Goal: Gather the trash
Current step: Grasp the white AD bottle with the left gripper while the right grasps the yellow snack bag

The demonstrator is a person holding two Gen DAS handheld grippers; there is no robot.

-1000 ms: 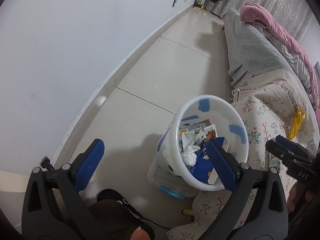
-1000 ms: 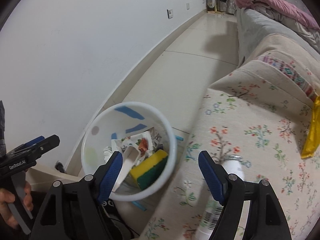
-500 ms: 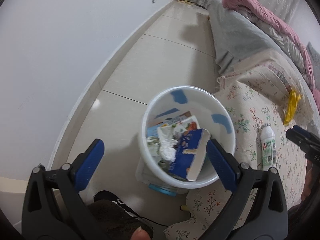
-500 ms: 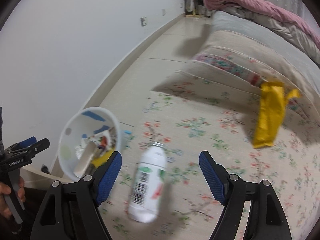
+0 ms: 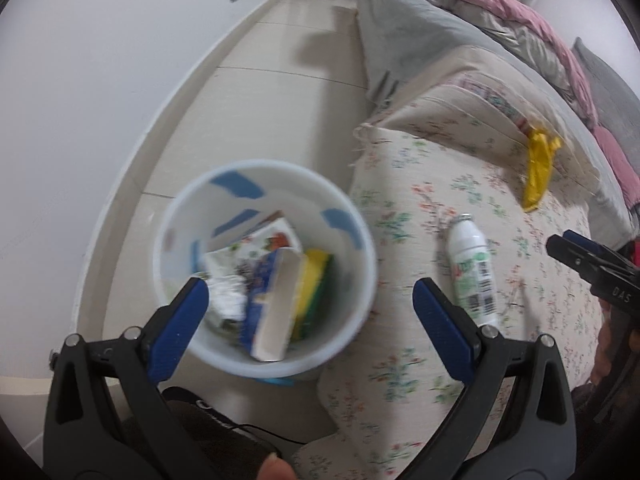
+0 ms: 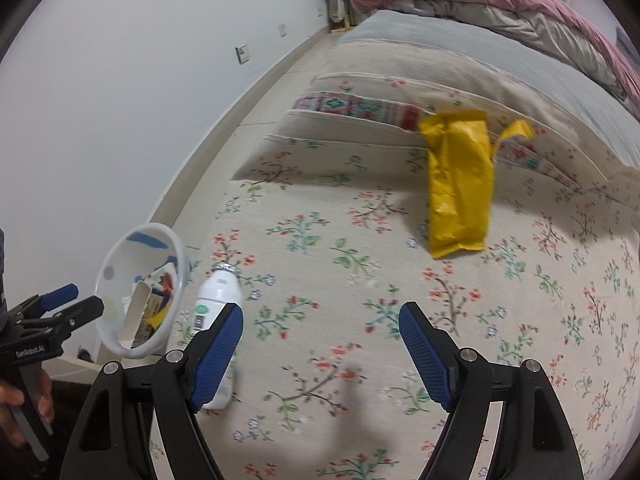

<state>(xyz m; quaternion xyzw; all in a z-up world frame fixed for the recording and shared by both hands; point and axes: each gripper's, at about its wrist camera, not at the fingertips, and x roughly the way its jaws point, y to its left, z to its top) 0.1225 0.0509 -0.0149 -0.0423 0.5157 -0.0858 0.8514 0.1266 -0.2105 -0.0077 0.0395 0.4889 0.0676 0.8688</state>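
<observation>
A white trash bin (image 5: 362, 240) with blue marks stands on the floor beside the floral bed; it holds a blue box, a yellow-green sponge and crumpled paper. It also shows in the right wrist view (image 6: 110, 272). A white bottle (image 5: 472, 268) lies on the floral cover (image 5: 400, 360), also in the right wrist view (image 6: 216, 296). A yellow wrapper (image 6: 458, 192) lies further along the bed, also in the left wrist view (image 5: 540, 164). My left gripper (image 5: 310, 316) is open and empty above the bin's edge. My right gripper (image 6: 320, 344) is open and empty above the cover, its left finger over the bottle.
A white wall (image 5: 100, 80) and a tiled floor (image 5: 260, 92) run to the left of the bed. A pink and grey quilt (image 6: 500, 4) lies at the far end of the bed. A dark shoe (image 5: 208, 432) is on the floor below the bin.
Both grippers have swung right, from the bin toward the bed. The bottle and the yellow wrapper have come into the right wrist view. Both grippers stay open.
</observation>
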